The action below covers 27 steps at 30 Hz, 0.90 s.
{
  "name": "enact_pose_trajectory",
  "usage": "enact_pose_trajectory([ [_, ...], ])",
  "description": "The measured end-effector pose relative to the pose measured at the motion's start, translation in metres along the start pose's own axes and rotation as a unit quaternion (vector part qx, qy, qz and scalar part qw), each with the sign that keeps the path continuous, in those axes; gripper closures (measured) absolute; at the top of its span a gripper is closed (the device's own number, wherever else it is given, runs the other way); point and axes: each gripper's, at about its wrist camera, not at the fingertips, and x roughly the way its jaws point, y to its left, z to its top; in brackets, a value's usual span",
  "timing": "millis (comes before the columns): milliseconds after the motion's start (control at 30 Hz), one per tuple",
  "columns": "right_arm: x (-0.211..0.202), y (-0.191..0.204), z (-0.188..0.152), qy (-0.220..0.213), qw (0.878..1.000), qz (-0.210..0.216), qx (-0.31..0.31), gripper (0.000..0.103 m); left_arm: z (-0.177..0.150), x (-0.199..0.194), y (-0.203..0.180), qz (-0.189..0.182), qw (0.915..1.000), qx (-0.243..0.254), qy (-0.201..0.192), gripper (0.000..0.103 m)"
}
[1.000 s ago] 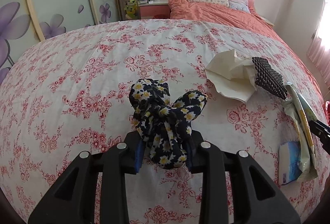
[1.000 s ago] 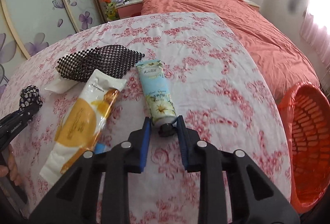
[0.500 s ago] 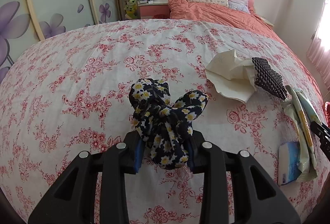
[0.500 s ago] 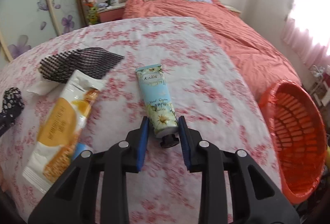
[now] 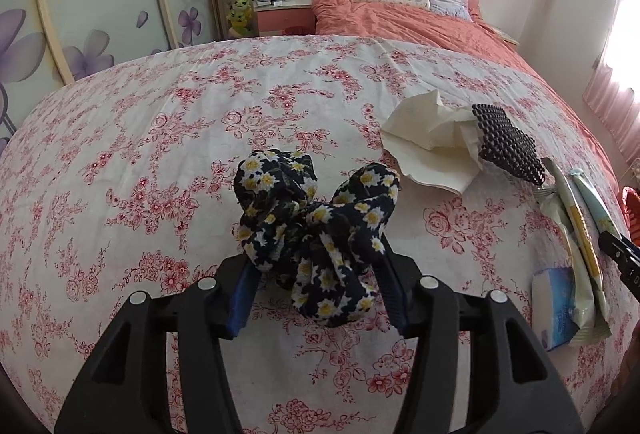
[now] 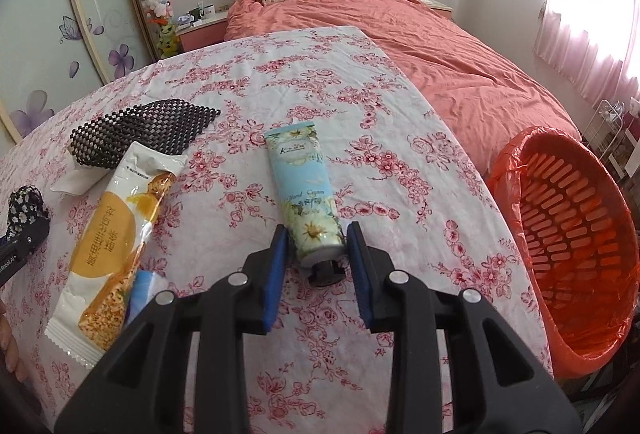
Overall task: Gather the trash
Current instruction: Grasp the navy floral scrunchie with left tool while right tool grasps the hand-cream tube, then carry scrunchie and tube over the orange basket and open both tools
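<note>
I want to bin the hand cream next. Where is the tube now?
In the right wrist view the tube lies on the floral cloth, cap end between the opening jaws of the right gripper, right of the orange snack packet.

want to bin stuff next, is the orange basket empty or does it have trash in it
Empty as far as visible: the orange basket shows only its slotted wall and orange liner, no items. Its deepest part is out of frame.

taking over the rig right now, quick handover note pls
Left tongs: jaws opening, floral scrunchie loosely between them.
Right tongs: open around the cap end of the hand cream tube, which lies flat, not gripped.
Orange basket, right of the cloth, looks empty: nothing binned yet.
To do: snack wrapper, tissue, black mesh, blue packet.
</note>
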Motion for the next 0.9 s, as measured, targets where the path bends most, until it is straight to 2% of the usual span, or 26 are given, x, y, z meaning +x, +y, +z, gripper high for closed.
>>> enact_pose_trajectory([
  [233,0.001,0.001,0.0,-0.001,1.0,0.005,0.0,0.07,0.002,0.001,-0.001,-0.001,1.0,-0.005,0.001,0.049],
  [267,0.001,0.002,0.001,-0.001,1.0,0.003,-0.002,0.07,0.003,0.002,-0.003,0.004,1.0,-0.002,0.0,0.053],
  [333,0.001,0.003,0.001,-0.003,1.0,0.003,-0.006,0.075,0.005,0.002,-0.005,0.006,1.0,0.006,-0.002,0.074],
  [400,0.0,0.002,0.0,-0.003,1.0,0.01,-0.008,0.077,0.007,0.001,-0.006,0.0,1.0,0.002,0.001,0.082],
  [633,-0.017,-0.009,-0.009,-0.012,0.999,0.028,0.009,0.077,0.006,-0.015,-0.006,0.007,0.9998,0.001,-0.017,0.084],
  [900,-0.063,-0.023,-0.008,-0.056,0.997,0.043,0.024,0.077,0.013,-0.051,-0.021,-0.003,0.999,0.0,-0.045,0.084],
])
